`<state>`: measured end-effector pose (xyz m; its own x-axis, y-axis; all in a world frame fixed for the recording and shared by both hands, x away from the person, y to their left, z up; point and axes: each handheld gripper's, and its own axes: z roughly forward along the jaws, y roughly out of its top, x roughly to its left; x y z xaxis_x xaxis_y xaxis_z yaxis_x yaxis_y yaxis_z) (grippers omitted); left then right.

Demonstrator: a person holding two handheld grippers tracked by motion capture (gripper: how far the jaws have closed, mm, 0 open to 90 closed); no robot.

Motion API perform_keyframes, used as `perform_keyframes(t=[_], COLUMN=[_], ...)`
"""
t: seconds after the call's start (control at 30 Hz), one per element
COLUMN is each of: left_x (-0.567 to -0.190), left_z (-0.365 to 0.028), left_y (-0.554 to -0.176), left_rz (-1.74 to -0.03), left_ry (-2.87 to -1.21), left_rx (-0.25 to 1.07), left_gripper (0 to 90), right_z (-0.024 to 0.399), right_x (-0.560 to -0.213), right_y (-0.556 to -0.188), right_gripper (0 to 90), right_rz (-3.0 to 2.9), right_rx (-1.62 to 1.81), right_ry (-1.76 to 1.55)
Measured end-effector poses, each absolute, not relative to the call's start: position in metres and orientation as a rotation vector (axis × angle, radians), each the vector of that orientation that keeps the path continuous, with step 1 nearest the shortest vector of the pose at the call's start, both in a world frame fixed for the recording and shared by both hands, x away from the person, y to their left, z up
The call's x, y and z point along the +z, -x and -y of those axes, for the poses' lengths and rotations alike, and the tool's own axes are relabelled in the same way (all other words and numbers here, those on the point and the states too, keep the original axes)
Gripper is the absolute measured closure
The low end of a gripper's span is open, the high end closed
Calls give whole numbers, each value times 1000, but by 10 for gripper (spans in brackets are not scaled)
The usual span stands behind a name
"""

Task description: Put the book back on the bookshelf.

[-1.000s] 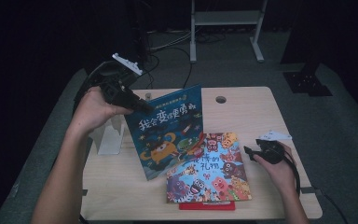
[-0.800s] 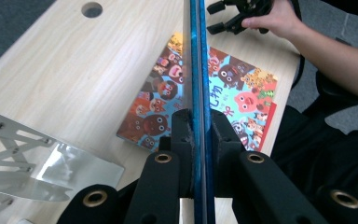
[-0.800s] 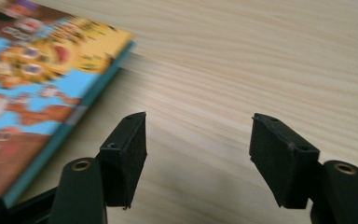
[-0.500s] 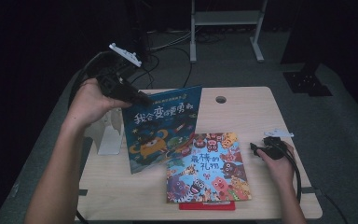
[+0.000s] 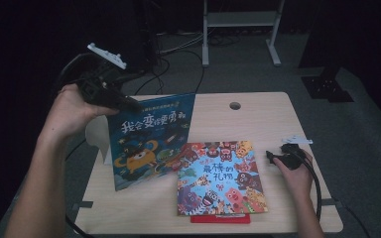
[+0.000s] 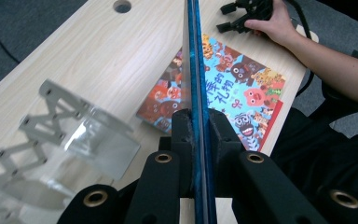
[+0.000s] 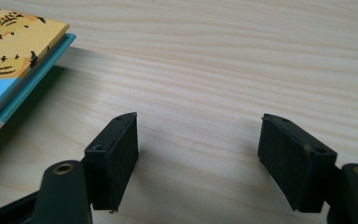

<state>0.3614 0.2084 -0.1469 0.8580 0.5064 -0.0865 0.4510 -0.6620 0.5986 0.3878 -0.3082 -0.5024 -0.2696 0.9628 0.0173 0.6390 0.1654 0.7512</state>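
- Looking down on the wooden table (image 5: 258, 119), we see the left gripper (image 5: 129, 105) clamped on the top edge of a blue picture book (image 5: 149, 144) — the book stands tilted, lifted at the table's left side.
- Its jaws pinch the book's thin edge (image 6: 196, 140).
- The right gripper (image 5: 273, 157) rests low beside a colourful book (image 5: 218, 178) lying flat; its jaws have just been opening, nothing between them.
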Motion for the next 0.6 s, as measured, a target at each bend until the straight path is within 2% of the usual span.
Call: perform_keyframes(t=[0.6], left_x=[-150], left_z=[-279], left_y=[-340], left_rz=[-877], left_ry=[-2338], left_rx=[182], left_gripper=[826], right_z=[309], right_x=[-502], right_y=[-388], right_gripper=[290], right_rz=[-1971], right_rx=[910], right_ry=[-1516])
